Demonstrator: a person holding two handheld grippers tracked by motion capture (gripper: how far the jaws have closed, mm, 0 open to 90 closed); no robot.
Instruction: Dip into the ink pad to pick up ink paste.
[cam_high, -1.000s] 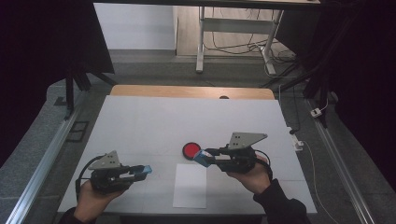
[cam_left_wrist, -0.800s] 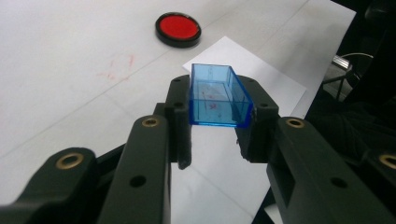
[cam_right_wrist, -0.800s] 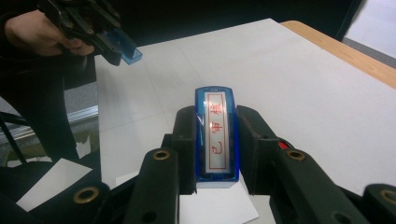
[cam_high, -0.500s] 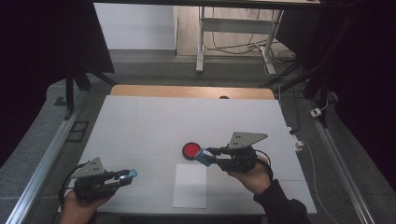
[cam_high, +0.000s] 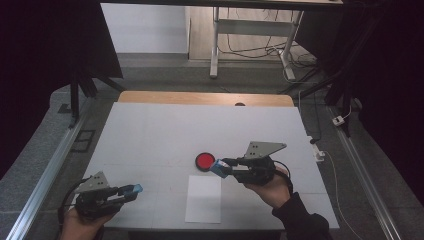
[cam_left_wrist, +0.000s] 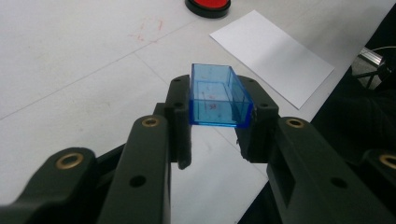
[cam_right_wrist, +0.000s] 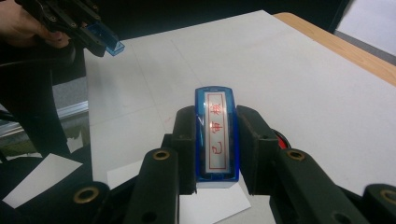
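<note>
**Two grippers, two blue pieces over a white table**

At the table's near edge, the left gripper (cam_high: 131, 190) is clenched on a clear blue plastic cap (cam_left_wrist: 217, 95), open side up, its long axis running away along the jaws. Just beyond lies a white paper sheet (cam_high: 204, 198) on the white table (cam_high: 165, 135), which shows faint red smudges. Over the sheet's far end, the right gripper (cam_high: 220, 168) grasps a blue rectangular stamp (cam_right_wrist: 215, 135), long axis along the jaws, its label facing up with red characters too small to read. A round red ink pad (cam_high: 205, 161) sits just beside it. Farther off: a wooden edge, grey floor, cables.
</note>
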